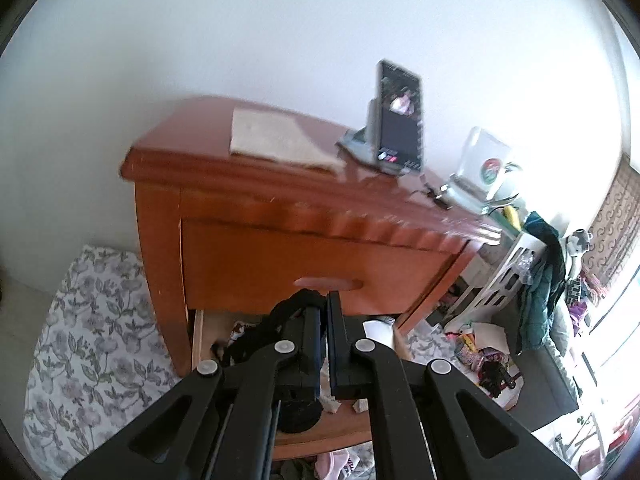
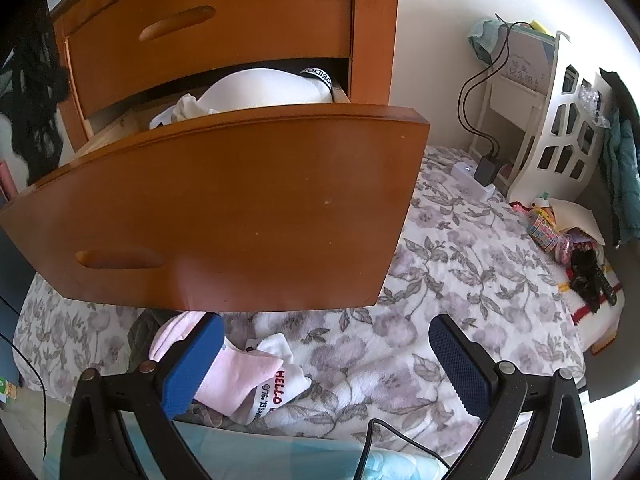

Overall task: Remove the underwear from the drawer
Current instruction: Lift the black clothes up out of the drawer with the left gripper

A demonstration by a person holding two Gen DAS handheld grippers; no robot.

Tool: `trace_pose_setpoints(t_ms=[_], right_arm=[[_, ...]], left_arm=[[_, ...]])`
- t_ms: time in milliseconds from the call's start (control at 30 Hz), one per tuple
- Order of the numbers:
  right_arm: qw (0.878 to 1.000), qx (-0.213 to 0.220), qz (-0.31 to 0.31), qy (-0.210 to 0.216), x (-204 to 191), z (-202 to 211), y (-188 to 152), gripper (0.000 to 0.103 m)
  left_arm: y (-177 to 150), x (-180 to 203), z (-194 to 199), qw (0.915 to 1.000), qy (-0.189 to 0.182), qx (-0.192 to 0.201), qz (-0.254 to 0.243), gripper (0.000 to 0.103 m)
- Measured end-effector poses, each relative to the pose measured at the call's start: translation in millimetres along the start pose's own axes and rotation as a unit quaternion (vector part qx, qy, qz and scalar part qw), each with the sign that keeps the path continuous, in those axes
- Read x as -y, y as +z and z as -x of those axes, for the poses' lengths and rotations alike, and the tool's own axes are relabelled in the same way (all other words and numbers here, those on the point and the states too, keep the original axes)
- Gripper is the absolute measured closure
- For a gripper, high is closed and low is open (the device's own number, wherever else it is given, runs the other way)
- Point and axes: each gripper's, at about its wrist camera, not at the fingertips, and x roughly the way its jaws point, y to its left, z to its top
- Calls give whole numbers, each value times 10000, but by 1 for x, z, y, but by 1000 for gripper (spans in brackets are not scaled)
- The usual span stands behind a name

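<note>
Underwear (image 1: 294,312), black and lacy, pinched in left claw (image 1: 324,312), draped over left finger, trailing down toward open drawer (image 1: 212,332). Held above drawer's contents, in front of nightstand (image 1: 280,248). Seen from right wrist as dark lace dangling at far left (image 2: 36,92), beside drawer front (image 2: 224,208). Right claw (image 2: 326,364) released, jaws wide, nothing between, over floral blanket (image 2: 460,272) near pink-and-white socks (image 2: 248,380).

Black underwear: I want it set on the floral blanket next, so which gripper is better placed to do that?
Left. The left gripper is shut on the black underwear, above the open drawer. The right gripper is open and empty.
</note>
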Motion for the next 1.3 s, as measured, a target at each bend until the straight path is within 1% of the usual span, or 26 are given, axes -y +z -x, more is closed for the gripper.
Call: trace_pose_setpoints(t_ms=[300, 533, 733, 867, 1033, 1200, 1300], right_arm=[[9999, 99, -29, -24, 1, 5, -1, 0], [9998, 172, -27, -40, 1, 8, -2, 0], [9998, 198, -12, -61, 0, 9, -2, 0], [9997, 224, 12, -88, -1, 11, -2, 0], [9996, 247, 36, -120, -2, 12, -2, 0], [9995, 263, 61, -140, -3, 13, -3, 0], [9995, 261, 66, -144, -3, 13, -3, 0]], left_arm=[[9, 36, 48, 9978, -247, 459, -408, 101], [6, 63, 80, 9937, -455, 714, -732, 101], [-3, 83, 104, 9896, -621, 878, -959, 101], [-11, 88, 114, 9883, -698, 885, -1029, 101], [-20, 88, 116, 9887, -756, 792, -1022, 101], [-32, 85, 109, 9902, -817, 604, -960, 101], [-41, 87, 98, 9906, -879, 386, -975, 101]])
